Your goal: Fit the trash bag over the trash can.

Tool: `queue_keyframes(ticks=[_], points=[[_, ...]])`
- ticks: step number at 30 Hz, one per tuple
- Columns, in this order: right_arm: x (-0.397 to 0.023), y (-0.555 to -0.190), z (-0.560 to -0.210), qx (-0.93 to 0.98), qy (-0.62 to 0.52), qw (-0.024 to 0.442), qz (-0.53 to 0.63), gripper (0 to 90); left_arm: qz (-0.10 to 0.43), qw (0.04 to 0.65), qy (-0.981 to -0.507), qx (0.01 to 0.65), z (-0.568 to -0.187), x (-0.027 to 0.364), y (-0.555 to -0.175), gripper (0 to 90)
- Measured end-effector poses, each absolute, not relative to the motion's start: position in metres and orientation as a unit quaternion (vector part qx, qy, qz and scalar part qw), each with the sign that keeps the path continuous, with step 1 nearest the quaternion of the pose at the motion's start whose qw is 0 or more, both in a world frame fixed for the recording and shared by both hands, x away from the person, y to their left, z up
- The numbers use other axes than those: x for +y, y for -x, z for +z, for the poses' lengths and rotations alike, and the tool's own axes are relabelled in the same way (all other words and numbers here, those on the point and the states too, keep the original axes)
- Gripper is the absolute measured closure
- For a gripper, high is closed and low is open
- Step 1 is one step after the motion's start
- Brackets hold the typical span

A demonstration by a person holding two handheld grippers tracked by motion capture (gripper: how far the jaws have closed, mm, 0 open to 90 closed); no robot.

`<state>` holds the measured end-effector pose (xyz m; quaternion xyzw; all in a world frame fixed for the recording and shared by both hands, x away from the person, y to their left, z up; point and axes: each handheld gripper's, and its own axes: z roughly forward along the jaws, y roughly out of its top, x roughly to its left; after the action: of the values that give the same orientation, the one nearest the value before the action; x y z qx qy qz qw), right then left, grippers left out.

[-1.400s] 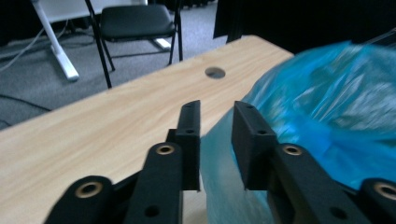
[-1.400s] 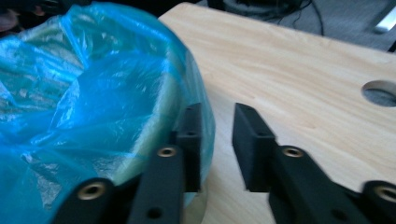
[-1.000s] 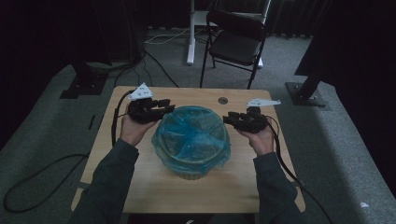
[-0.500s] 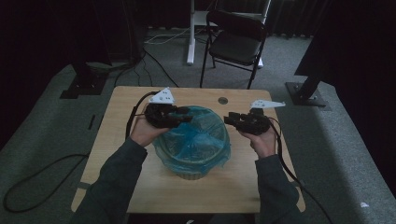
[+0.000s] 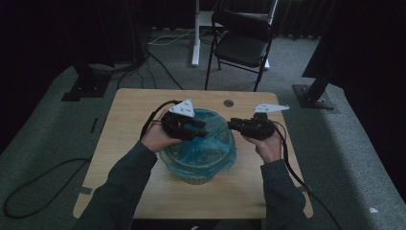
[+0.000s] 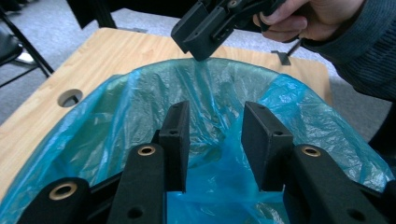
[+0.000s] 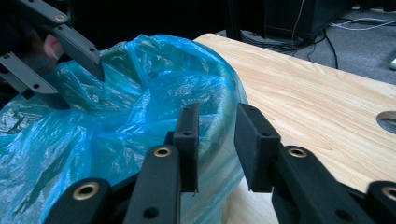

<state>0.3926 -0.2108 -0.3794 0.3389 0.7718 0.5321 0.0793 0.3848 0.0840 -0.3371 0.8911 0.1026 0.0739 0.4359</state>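
A round bin lined with a blue plastic bag (image 5: 201,158) stands in the middle of the wooden table (image 5: 134,110). My left gripper (image 5: 203,129) reaches over the bin's left side, its jaws open above the crumpled bag lining (image 6: 215,88) with nothing pinched. My right gripper (image 5: 232,125) sits at the bin's right rim. Its jaws have just been closing, and the bag-covered rim (image 7: 215,126) lies in the gap between them; I see no pad pressing on it. The right gripper (image 6: 201,42) meets the far rim in the left gripper view. The left gripper (image 7: 77,81) hangs over the bag in the right gripper view.
A cable hole (image 5: 228,103) is in the table behind the bin. A black folding chair (image 5: 244,43) and a white stand leg (image 5: 195,33) are beyond the table's far edge. Cables (image 5: 33,182) trail on the grey floor at left.
My left gripper has moved right, from the bin's left edge to over the bag's opening. The right hand has stayed at the right rim. The bag's top now looks pushed inward.
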Motion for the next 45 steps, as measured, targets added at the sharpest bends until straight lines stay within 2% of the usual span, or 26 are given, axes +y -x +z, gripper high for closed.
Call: queue_keyframes(ticks=[15,25,31,40,45], points=[[-0.207,-0.393,-0.381,0.780,-0.332,0.072,0.526,76.4,0.079,0.369,-0.923,0.074,-0.346,0.065,-0.387,61.0],[-0.208,-0.393,-0.381,0.779,-0.332,0.072,0.527,77.1,0.103,0.306,-0.943,0.079,-0.352,0.052,-0.389,60.6],[-0.208,-0.393,-0.381,0.779,-0.333,0.072,0.527,77.3,0.118,0.289,-0.947,0.075,-0.349,0.044,-0.389,60.4],[-0.208,-0.393,-0.381,0.778,-0.333,0.073,0.527,77.5,0.108,0.239,-0.963,0.060,-0.361,0.024,-0.393,58.5],[-0.208,-0.393,-0.381,0.778,-0.333,0.072,0.527,77.5,0.105,0.236,-0.964,0.067,-0.367,0.021,-0.398,56.5]])
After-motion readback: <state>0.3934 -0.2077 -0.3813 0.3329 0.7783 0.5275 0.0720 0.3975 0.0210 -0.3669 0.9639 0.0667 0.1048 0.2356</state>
